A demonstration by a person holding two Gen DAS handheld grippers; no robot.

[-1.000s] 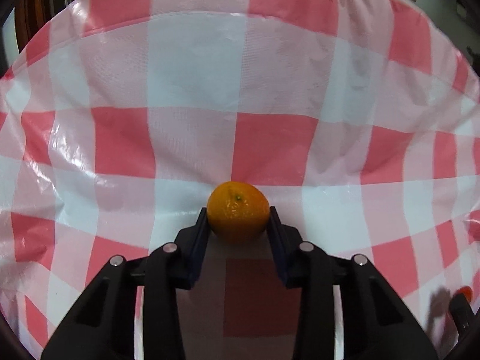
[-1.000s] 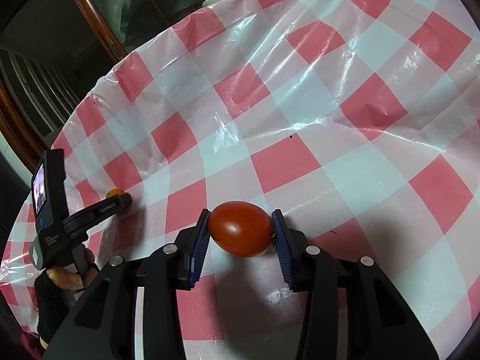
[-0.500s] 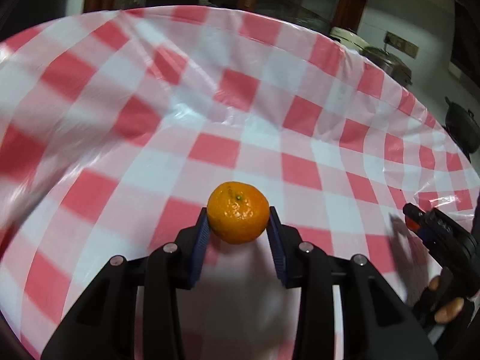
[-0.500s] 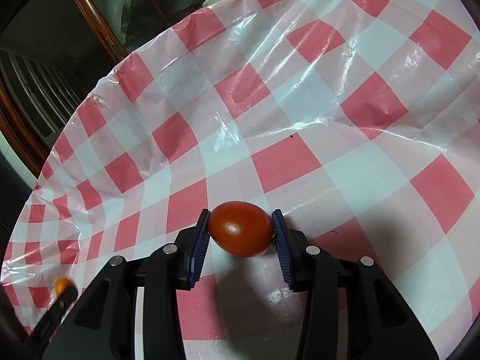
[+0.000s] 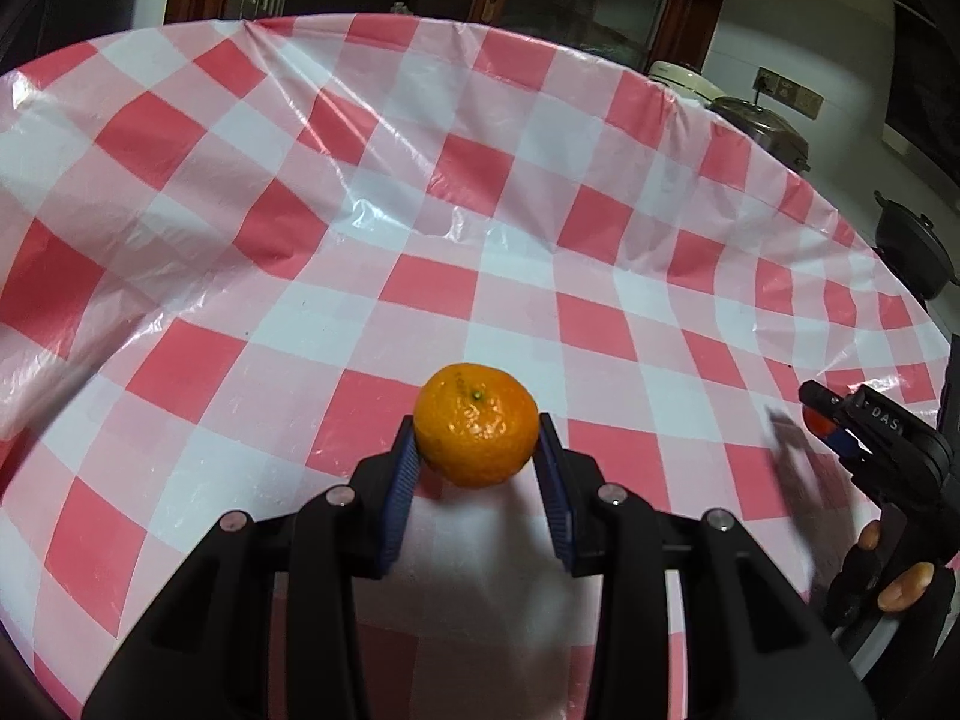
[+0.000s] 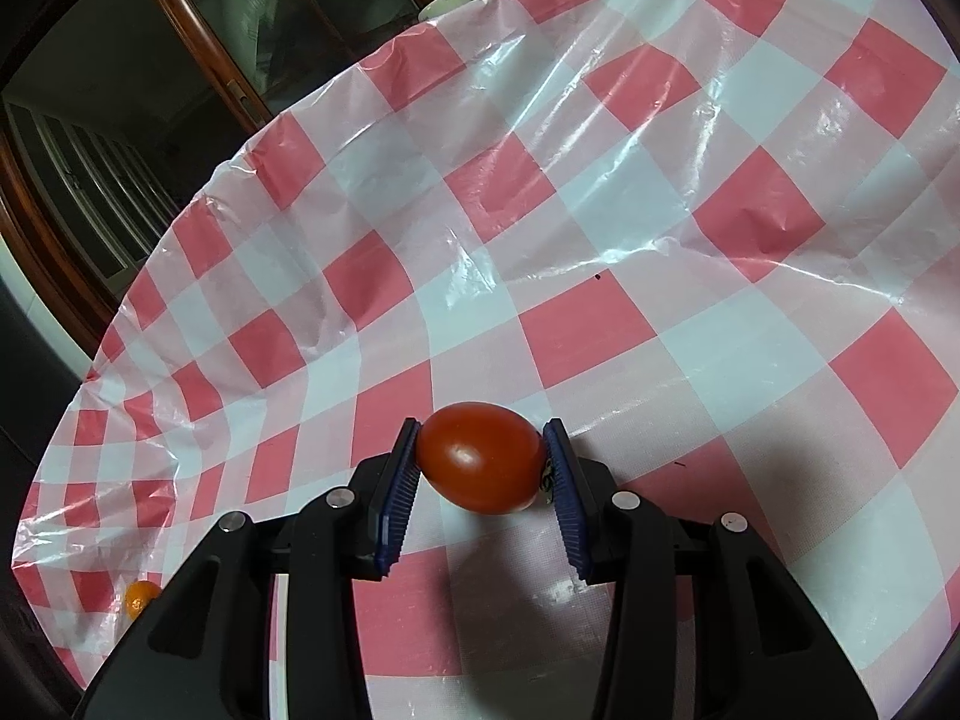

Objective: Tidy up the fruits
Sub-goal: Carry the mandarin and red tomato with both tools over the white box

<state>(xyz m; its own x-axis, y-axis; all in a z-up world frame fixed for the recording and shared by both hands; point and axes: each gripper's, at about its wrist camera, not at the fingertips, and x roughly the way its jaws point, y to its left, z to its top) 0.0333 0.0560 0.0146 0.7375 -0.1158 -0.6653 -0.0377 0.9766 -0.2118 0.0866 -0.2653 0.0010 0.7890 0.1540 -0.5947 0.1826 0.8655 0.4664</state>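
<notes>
The left gripper [image 5: 478, 450] is pinching a small orange mandarin [image 5: 477, 425] between its two blue pads [image 5: 401, 483]. The mandarin sits at the very tips of the fingers, with its little green stem dot facing up. It is held up above the table, and a dark shadow lies on the cloth under it.

The right gripper [image 6: 483, 459] is pinching a red tomato [image 6: 481, 457] in the same way, one blue pad [image 6: 566, 504] pressed on each side. The tomato is egg shaped and lies sideways between the pads. It too is off the cloth, with a shadow below it.

Under both lies a red and white checked plastic tablecloth [image 5: 420, 294], shiny and wrinkled, on a round table.

In the left view, the right gripper shows at the right edge, with a bit of the red tomato at its tip and the person's fingertips [image 5: 906, 585] around its handle. In the right view, a bit of the mandarin peeks out at the lower left edge.

Farther back, past the table's far edge, stands a dark wooden cabinet with glass doors [image 6: 198, 60]. Near the right side in the left view are a metal pot [image 5: 759, 126] and a black pan [image 5: 912, 243].
</notes>
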